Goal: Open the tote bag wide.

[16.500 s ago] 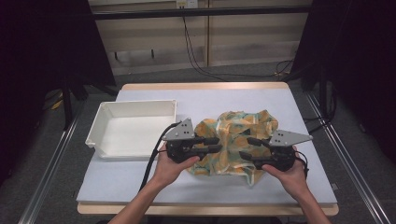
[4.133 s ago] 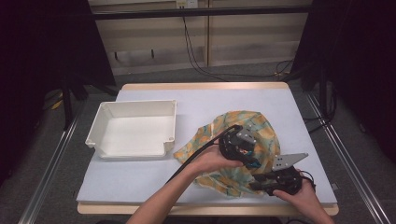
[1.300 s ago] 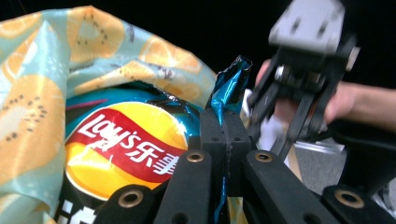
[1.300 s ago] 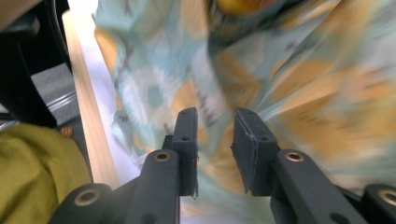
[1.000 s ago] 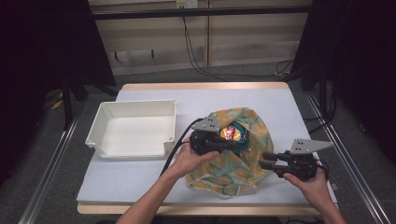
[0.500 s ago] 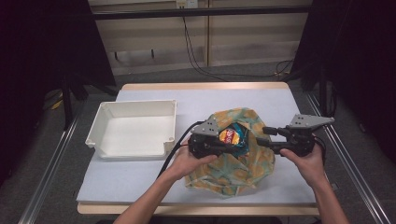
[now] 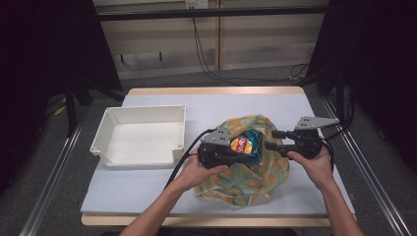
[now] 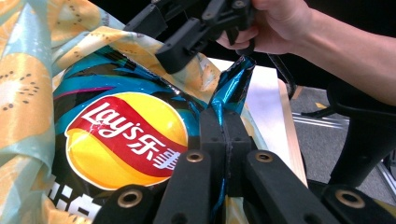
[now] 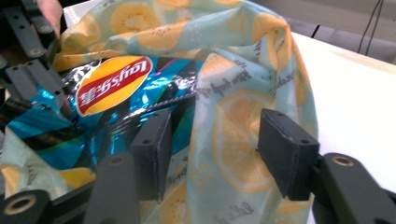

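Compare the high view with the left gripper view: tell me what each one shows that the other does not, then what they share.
High view alone: the white tray to the left of the lemon-print bag, the whole table, and both forearms.

Left gripper view alone: the left claw shut on a pinched corner of the chip bag, close enough to read its red and yellow logo.

Both: the chip bag sitting in the lemon-print bag, and the right claw reaching toward the bag's edge, its jaws apart and just opened further.
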Demonstrator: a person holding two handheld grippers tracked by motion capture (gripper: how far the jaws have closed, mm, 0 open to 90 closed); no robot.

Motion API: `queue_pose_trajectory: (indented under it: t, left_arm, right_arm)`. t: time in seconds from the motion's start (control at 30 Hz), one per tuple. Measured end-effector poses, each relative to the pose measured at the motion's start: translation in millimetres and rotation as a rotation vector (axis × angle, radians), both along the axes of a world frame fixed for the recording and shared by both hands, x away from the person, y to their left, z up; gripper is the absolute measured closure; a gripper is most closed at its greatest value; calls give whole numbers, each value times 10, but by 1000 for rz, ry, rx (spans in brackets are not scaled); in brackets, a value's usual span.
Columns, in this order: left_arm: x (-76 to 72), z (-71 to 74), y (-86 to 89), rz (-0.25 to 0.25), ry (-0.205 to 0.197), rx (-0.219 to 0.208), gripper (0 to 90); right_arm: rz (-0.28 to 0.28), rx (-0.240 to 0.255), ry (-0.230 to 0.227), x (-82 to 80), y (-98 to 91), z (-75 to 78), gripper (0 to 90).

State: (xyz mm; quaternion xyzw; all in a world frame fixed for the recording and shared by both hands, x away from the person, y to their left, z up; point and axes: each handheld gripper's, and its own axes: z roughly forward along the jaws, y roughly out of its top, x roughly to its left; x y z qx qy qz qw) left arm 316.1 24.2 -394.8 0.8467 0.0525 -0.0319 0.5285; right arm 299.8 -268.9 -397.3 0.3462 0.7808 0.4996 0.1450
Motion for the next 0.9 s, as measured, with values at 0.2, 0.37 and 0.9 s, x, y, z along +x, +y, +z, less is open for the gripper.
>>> queue_pose_trajectory:
  t: [0.2,0.37,0.9]
  left_arm:
    - [-17,13,-1,-11,-5,6,900]
    - [-37,35,13,-16,-9,12,900]
    - [-71,81,47,-48,-20,-10,900]
  right_arm:
    - [-34,-6,-4,66,-1,-8,593]
    - [-34,6,-11,132,-13,16,831]
    - [-104,53,64,592,-273,-22,900]
